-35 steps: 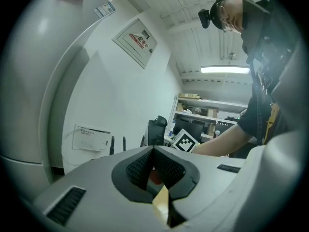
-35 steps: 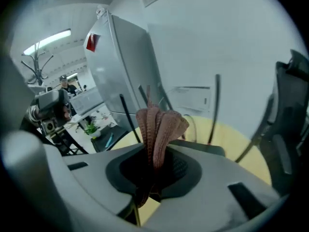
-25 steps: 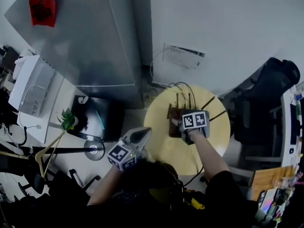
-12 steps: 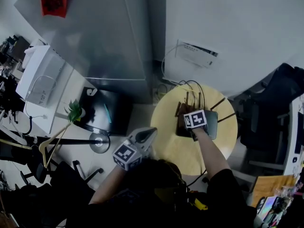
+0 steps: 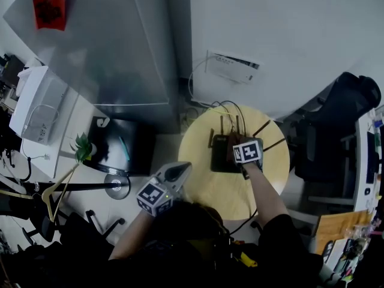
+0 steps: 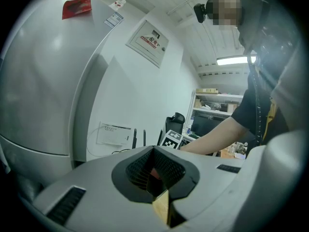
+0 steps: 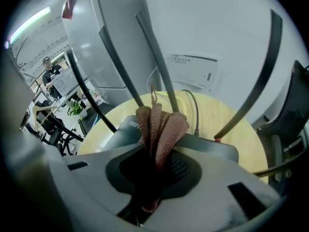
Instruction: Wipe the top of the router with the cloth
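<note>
Pale letters "WIF" show on the black router (image 7: 123, 132), the rest hidden behind the cloth (image 7: 161, 122). Print on the red sticker (image 5: 48, 8), at 11 o'clock in the head view, and on the framed wall notice (image 6: 150, 42) is too small to read.

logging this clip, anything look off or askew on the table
Nothing stands out. The flat black router lies level on the round yellow table; the right gripper pinches the bunched brown cloth over it.
</note>
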Demonstrator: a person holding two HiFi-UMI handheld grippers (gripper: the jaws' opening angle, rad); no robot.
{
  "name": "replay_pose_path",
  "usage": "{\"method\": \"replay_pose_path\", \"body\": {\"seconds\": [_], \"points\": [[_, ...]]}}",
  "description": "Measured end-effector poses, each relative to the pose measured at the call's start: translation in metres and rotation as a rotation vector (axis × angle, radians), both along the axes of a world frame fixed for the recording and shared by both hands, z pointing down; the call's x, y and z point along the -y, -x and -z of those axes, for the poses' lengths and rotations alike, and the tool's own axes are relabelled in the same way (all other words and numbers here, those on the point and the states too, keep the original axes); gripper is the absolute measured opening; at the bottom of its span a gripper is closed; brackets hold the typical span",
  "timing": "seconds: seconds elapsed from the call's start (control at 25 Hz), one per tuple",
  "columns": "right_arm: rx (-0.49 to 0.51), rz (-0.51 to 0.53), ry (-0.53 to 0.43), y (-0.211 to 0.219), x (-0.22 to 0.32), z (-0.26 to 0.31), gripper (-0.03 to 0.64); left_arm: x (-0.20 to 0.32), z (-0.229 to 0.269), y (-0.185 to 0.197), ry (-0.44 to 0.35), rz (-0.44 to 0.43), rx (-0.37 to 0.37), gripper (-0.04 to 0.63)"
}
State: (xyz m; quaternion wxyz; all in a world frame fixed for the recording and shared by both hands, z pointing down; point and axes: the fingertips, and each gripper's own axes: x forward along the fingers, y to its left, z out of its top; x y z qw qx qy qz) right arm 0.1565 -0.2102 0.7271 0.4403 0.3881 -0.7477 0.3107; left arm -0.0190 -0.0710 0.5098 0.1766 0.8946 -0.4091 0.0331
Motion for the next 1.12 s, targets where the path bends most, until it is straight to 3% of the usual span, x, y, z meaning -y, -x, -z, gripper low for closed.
{"method": "replay_pose_path", "body": {"seconds": [0.44,0.72,0.8,0.92,1.04,1.12], "points": [[-0.1,-0.13,-0.005,-0.075,0.0,-0.005,0.067,0.012,0.012,-0.02,-0.04,-0.084,-0.094,-0.003],[-0.144,-0.224,0.023,-0.116,-0.008,-0.006,0.067,0.013,0.01,-0.032,-0.04,-0.137,-0.092,-0.003],[-0.157,-0.224,0.011,-0.123,-0.006,-0.004,0.067,0.012,0.01,-0.033,-0.029,-0.143,-0.096,-0.003],[-0.157,-0.188,-0.087,-0.126,0.01,0.006,0.067,0.011,0.008,-0.032,-0.019,-0.133,-0.091,-0.003],[-0.187,-0.175,-0.1,-0.131,0.008,0.006,0.067,0.01,0.007,-0.028,-0.023,-0.126,-0.078,-0.003],[-0.218,-0.171,-0.06,-0.135,-0.003,-0.002,0.067,0.008,0.007,-0.024,-0.029,-0.119,-0.074,-0.003]]}}
